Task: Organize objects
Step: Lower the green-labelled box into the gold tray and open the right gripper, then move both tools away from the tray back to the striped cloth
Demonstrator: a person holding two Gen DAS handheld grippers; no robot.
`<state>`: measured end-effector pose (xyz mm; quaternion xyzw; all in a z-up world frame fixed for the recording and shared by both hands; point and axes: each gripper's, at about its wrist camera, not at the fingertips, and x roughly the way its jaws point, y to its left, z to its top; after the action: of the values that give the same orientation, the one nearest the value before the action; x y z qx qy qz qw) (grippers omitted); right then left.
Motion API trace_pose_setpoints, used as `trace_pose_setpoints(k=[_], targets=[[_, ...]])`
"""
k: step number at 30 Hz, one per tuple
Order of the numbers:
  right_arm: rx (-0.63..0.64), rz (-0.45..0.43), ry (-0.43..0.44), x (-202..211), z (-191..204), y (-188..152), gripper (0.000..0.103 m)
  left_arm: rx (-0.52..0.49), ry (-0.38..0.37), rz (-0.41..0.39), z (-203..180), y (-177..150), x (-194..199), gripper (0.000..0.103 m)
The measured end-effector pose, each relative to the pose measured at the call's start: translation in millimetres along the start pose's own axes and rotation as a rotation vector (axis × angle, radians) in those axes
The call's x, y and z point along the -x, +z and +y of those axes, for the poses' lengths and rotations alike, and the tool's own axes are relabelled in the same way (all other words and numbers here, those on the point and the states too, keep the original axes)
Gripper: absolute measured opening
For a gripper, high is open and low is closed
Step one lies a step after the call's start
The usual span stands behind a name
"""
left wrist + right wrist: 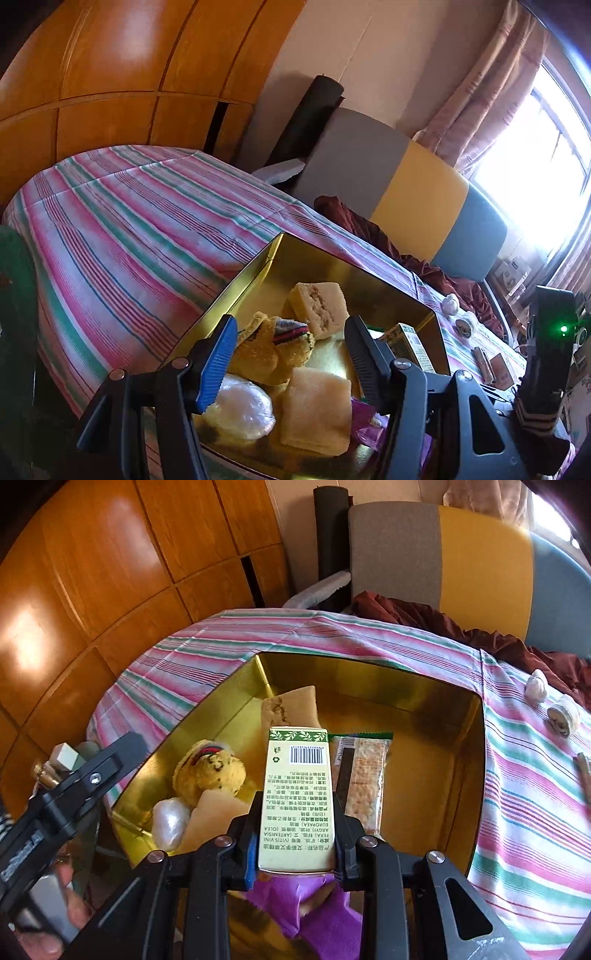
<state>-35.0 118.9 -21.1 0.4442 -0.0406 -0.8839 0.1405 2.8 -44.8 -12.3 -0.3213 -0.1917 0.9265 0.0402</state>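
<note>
A gold tin box [369,679] sits open on the striped tablecloth [524,797]; it also shows in the left wrist view [258,269]. Inside lie yellow sponges [321,306], a yellow plush toy [210,771], a white round packet [170,823], a cracker packet [365,775] and a purple wrapper [317,904]. My right gripper [295,834] is shut on a pale green carton with a barcode [295,782], held over the tin. The carton also shows in the left wrist view [410,343]. My left gripper [291,354] is open and empty above the tin's near side.
Two small white figurines [535,686] [563,714] and a brown stick [585,771] lie on the cloth right of the tin. A grey, yellow and blue chair [443,554] with a dark red cloth [443,624] stands behind the table. Wooden cabinets [110,572] stand to the left.
</note>
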Motion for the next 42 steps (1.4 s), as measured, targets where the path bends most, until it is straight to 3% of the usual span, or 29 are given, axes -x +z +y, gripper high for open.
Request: trace_pose_setpoints(k=[20,28,31,42], targets=[[0.029,0.007,-0.108,-24,9,21,0.030,0.031,0.030,0.011,10,-1,-4,0.061],[-0.031,0.005,-0.053,-34,5,28,0.034,0.047,0.035,0.027,14,-2,-8,0.061],[-0.048,-0.003,-0.052,-31,2,25,0.042,0.043,0.039,0.026,14,-1,-8,0.061],[-0.059,-0.067,-0.086,0,-10,21,0.042,0.028,0.019,0.040,7,-7,-9,0.061]])
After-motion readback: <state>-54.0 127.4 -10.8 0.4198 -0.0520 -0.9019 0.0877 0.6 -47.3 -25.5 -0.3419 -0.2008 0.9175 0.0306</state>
